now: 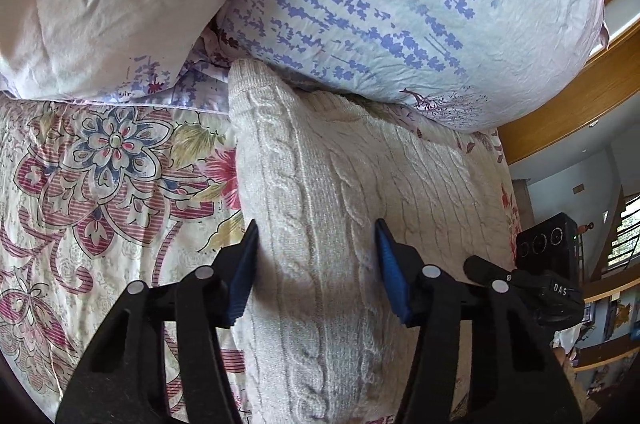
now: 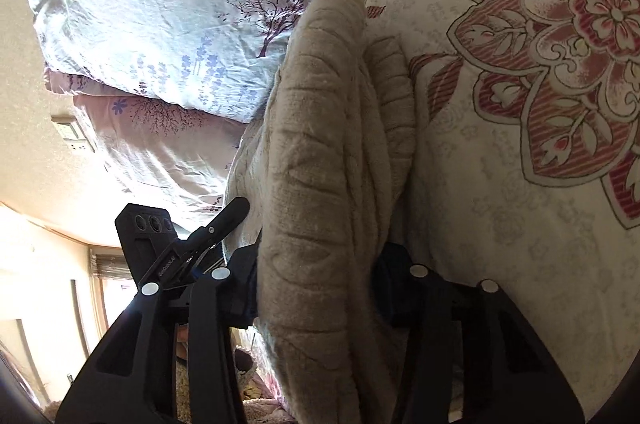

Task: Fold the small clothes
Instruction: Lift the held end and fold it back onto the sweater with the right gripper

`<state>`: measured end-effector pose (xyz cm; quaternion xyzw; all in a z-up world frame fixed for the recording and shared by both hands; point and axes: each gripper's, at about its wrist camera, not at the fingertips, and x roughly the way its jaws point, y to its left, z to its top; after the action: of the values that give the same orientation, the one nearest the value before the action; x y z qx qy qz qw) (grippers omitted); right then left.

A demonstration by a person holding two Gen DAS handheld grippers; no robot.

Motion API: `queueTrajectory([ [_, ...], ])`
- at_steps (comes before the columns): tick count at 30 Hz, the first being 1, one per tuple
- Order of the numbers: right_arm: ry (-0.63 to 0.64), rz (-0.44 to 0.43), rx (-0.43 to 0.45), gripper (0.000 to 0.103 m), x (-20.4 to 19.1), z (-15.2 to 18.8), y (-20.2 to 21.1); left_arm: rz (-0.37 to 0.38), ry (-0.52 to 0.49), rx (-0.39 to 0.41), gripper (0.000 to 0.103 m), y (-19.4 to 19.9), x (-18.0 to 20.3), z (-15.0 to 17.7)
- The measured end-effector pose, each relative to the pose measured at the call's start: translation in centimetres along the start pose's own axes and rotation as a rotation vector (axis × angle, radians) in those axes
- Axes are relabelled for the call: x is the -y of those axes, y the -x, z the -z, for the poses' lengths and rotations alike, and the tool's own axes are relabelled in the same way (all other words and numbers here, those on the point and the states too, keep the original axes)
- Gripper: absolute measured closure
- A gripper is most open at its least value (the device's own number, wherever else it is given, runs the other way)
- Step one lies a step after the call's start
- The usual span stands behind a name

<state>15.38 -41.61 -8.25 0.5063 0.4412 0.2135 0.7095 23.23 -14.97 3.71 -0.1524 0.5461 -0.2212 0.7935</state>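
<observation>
Left gripper [image 1: 316, 272], angled downward, and right gripper [image 2: 316, 288]: each clamped on the cream knitted sweater [image 1: 340, 192] over the floral bedspread [image 1: 100, 184].

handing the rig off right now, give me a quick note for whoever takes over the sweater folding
Left gripper: jaws around a thick fold of the cream cable-knit sweater; the blue pads seem to press its sides.
Right gripper: jaws closed on a bunched, raised fold of the same sweater, pads mostly hidden by the knit.
Sweater lies on the floral-print bedspread, its far end against the white pillow with blue flower print.
Done: it is already folded into a narrow band, and both sides are gripped.
Left: probably carry the gripped end over for the last fold, flatten it, release.
</observation>
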Motion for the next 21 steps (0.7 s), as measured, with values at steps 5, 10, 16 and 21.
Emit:
queueTrajectory([
  [5, 0.02, -0.043, 0.003, 0.061, -1.4, 0.8, -0.6, 0.039, 0.001, 0.016, 0.061, 1.4, -0.5, 0.3],
  [10, 0.048, -0.082, -0.033, 0.061, -3.3, 1.9, -2.6, 0.077, 0.002, 0.047, 0.064, 4.8, -1.9, 0.5],
  [16, 0.133, -0.098, -0.19, 0.062, -6.9, 5.3, -9.8, 0.03, 0.064, 0.112, 0.064, 12.0, -7.7, 1.9],
  [21, 0.295, 0.055, -0.296, 0.063, -9.3, 8.4, -16.0, -0.075, 0.134, 0.111, 0.063, 15.0, -13.5, 5.6],
])
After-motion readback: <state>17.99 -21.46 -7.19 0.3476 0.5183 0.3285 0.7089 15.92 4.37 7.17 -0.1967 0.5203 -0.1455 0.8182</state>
